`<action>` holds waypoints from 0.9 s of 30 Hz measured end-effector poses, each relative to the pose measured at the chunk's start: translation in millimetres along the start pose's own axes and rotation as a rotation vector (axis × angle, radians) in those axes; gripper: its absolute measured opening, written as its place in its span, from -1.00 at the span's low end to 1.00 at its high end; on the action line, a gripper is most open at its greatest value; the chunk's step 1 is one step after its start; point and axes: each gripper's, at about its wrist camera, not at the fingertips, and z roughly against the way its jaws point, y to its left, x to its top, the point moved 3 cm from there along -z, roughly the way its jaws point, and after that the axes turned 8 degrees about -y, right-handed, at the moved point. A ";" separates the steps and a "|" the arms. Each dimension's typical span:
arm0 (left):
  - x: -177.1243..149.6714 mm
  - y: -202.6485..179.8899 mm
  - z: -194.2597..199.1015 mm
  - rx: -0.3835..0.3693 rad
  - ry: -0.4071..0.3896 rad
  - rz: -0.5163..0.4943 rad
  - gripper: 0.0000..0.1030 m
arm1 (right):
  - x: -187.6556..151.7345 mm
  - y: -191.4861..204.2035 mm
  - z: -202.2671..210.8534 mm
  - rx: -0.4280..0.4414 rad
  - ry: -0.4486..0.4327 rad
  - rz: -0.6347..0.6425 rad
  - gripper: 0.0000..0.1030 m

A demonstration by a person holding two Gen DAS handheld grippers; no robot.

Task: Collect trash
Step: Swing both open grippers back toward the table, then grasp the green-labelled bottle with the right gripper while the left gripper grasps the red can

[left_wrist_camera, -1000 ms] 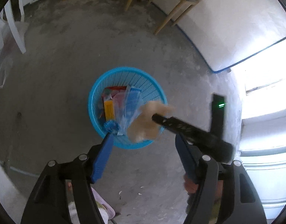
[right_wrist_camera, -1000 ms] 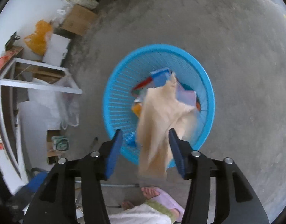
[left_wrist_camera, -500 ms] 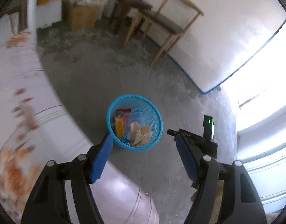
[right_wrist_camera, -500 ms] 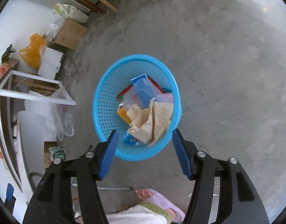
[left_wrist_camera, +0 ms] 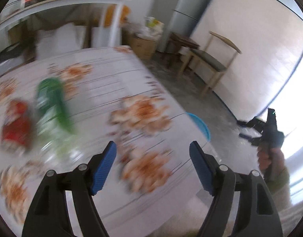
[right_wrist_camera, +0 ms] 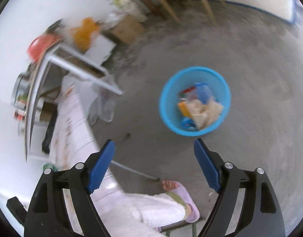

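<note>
Partway through, by my read. Blue basket sits on the concrete floor, just off the bench's edge nearest the chair, and already holds a pile: crumpled beige paper, an orange-yellow pack, a clear-blue wrapper and some red and blue scraps, all inside the rim. Right hand-held gripper is above the floor short of the basket; its jaws have just been opening, now stand wide, nothing between them. Left hand-held gripper is over the bench with the flower-print cover; jaws have also been opening further, wide apart, nothing between them. Still to collect on the bench, both toward its left side: a green packet and a red packet just beside it, apart from both grippers. That view is heavily motion-blurred, so I can't tell exactly what they are, or whether the clear patch below the green one is another wrapper. From the left wrist view only a sliver of the basket's rim shows past the bench edge. So: several pieces binned, at least two left, both grippers free to pick. Likely next step is left gripper onto the green packet, the nearer one. The rest of the bench is too smeared to rule out smaller scraps.
</note>
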 end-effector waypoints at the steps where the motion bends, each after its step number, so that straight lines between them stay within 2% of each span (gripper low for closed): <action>1: -2.2 6.9 8.8 0.011 -0.014 0.014 0.45 | 0.0 16.6 -1.5 0.023 0.003 0.028 0.53; 3: -7.3 20.7 26.0 0.048 -0.057 0.041 0.46 | -3.5 50.8 -6.3 0.077 0.014 0.081 0.54; 7: -10.3 55.1 52.3 0.121 -0.124 0.117 0.46 | -31.0 140.4 -31.0 0.222 0.107 0.206 0.57; 11: -9.8 93.4 73.7 0.228 -0.160 0.163 0.46 | -86.8 217.9 -66.2 0.340 0.294 0.294 0.58; 14: -17.4 116.0 85.3 0.318 -0.168 0.170 0.46 | -129.0 267.9 -89.8 0.393 0.409 0.381 0.58; 17: -24.0 137.6 89.5 0.355 -0.165 0.210 0.46 | -162.0 311.2 -103.6 0.406 0.470 0.481 0.58; 19: -28.2 150.2 91.2 0.365 -0.173 0.236 0.46 | -176.4 331.6 -113.4 0.402 0.481 0.522 0.63; 22: -28.3 170.0 89.4 0.354 -0.195 0.265 0.54 | -189.1 352.3 -129.3 0.371 0.473 0.563 0.66; 27: -20.5 198.9 62.1 0.335 -0.176 0.299 0.56 | -208.5 366.1 -147.0 0.302 0.471 0.595 0.67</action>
